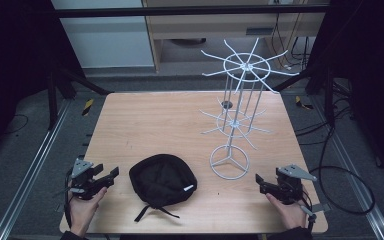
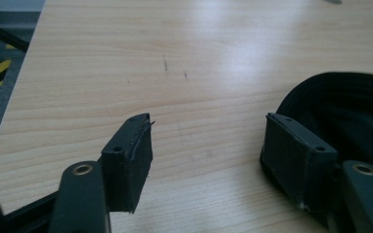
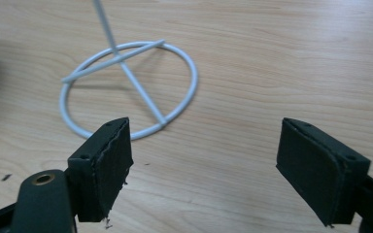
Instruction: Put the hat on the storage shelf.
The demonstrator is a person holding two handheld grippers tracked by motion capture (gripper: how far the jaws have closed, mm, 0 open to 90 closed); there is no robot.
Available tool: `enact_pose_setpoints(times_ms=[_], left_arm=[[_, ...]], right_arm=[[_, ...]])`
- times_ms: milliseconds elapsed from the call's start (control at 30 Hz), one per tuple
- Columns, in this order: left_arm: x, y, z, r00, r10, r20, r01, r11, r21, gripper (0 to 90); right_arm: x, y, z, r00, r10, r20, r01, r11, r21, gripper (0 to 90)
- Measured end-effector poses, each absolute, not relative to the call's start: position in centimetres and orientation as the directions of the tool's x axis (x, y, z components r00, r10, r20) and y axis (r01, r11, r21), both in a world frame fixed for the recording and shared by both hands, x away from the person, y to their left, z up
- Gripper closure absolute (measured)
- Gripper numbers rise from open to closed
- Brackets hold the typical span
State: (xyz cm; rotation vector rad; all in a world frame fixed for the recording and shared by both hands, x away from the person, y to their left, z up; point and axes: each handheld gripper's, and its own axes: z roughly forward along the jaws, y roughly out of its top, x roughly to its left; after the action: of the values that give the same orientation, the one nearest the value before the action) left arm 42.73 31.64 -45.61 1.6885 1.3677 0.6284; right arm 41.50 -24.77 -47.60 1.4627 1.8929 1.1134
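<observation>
two grippers, one black cap, one white wire rack, itemised by view.

high view: your left gripper rests at the near left of the table, jaws spread and holding nothing, pointing right toward the black cap. the cap lies flat at the near middle, its strap trailing toward the near edge, a small white tag on its right side. it sits just beside your left jaws and well apart from your right gripper, which rests at the near right, jaws apart and holding nothing, pointing left. the white wire rack stands upright on its ring base, behind and to the right of the cap, between cap and right gripper but further back. the cap reads roughly round, a little longer left to right.

left gripper view: your jaws stand wide with bare wood between them. the cap's ribbed rim curves in at the right, close behind the right-hand jaw, not between the pads.

right gripper view: your jaws stand wide, nothing between them. the rack's ring base lies ahead and to the left, apart from the pads.

judgement: your left hand is the nearer one; the cap lies to the right of its line, so you need a small swing toward the rim.
</observation>
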Motion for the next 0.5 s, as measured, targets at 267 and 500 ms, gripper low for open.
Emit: enact_pose_setpoints(times_ms=[267, 500], left_arm=[[42.0, 30.5, -45.1, 0.321, 0.939, -0.124, 0.525, -0.068, 0.848, 37.5], [42.1, 29.3, -45.2, 0.355, 0.926, -0.128, 0.544, -0.094, 0.834, 39.8]], right_arm=[[41.0, -22.8, -46.9, -0.356, 0.93, 0.091, 0.539, 0.125, 0.833, 21.8], [40.5, -20.5, -46.4, -0.425, 0.898, 0.115, 0.513, 0.135, 0.848, 22.8]])
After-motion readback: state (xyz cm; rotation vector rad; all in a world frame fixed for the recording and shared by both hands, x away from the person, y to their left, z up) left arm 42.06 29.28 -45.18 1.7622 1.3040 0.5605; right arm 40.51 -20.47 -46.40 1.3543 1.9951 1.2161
